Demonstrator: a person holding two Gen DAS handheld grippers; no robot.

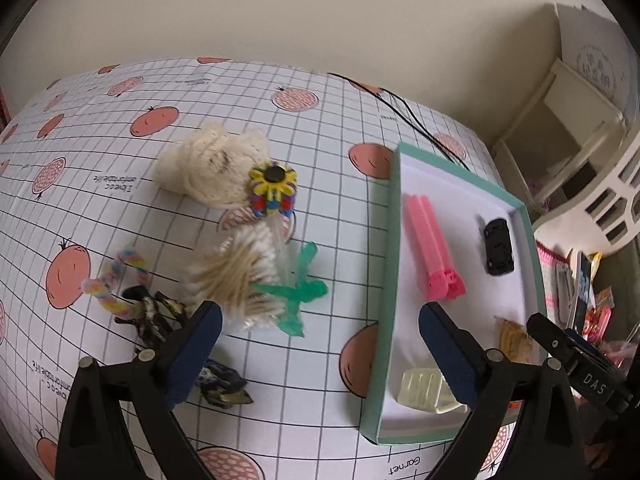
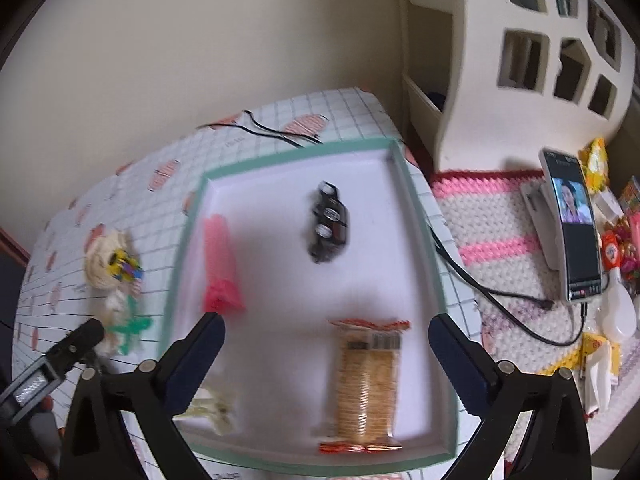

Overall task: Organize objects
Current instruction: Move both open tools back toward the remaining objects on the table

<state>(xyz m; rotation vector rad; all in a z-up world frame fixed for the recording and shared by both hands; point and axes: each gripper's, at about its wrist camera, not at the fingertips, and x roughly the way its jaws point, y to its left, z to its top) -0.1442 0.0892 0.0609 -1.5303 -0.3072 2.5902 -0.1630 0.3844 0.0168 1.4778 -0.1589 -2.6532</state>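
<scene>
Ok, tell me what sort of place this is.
Probably a lived-in room at home: a table under a fruit-print tablecloth, a crocheted mat with a propped-up phone, and snack packets beside it.

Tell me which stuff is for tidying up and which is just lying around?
For tidying: green box, pink clip, toy car, cracker pack, cotton swabs, green dragonfly, yarn ball.

Just lying around: phone, crochet mat, black cable, white basket.

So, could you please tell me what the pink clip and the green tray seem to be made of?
Pink clip: probably hard plastic, smooth, uniform colour, moulded hinge end. Green tray: likely cardboard, matte, thin straight walls with a white lining, like a box lid.
</scene>
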